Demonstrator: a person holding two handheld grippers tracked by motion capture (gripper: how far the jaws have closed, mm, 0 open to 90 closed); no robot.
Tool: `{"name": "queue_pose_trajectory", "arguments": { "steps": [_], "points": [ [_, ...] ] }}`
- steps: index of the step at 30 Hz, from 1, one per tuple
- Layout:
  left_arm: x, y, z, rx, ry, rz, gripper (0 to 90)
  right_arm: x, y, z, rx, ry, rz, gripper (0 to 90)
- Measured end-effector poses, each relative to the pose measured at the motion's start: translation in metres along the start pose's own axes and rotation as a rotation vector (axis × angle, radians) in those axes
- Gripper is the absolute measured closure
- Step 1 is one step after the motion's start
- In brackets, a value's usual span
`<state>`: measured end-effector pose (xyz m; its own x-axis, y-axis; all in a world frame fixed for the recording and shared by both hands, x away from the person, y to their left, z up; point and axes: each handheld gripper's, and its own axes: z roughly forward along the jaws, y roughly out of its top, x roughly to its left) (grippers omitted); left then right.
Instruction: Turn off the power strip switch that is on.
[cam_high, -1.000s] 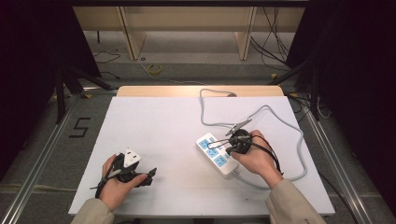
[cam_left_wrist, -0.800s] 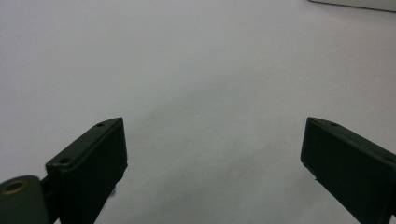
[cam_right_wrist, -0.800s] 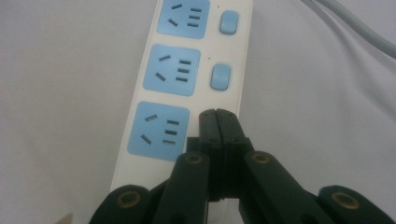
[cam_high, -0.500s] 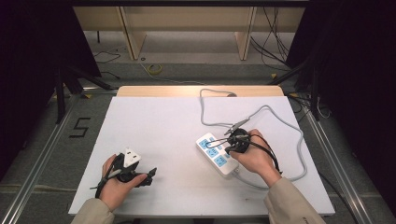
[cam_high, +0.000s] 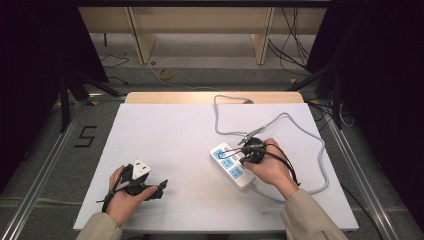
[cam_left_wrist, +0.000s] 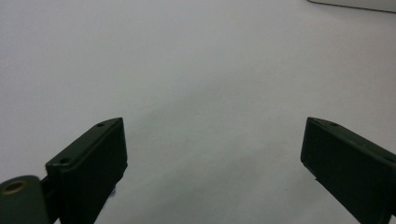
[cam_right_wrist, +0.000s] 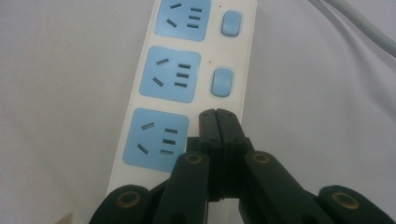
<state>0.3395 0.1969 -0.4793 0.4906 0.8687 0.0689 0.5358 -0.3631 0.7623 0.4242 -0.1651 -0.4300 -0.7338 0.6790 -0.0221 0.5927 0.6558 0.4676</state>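
One white table (cam_high: 190, 130) carries one white power strip (cam_right_wrist: 187, 70) with three blue sockets and switches beside them, under the closed, empty right tongs (cam_right_wrist: 217, 116). The left tongs (cam_left_wrist: 212, 154), well apart from it, gape wide, holding nothing.

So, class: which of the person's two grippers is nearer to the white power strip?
Right. The right gripper has its shut jaws on the power strip, by the near socket's switch. The left gripper rests apart near the table's front left, jaws open.
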Motion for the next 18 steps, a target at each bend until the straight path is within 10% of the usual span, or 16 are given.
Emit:
{"name": "queue_pose_trajectory", "arguments": {
  "steps": [18],
  "points": [
    [0.0, 0.0, 0.0, 0.0, 0.0, 0.0, 6.8, -0.0002, 0.001, 0.0061, 0.024, -0.002, -0.005, 90.0]
  ]
}}
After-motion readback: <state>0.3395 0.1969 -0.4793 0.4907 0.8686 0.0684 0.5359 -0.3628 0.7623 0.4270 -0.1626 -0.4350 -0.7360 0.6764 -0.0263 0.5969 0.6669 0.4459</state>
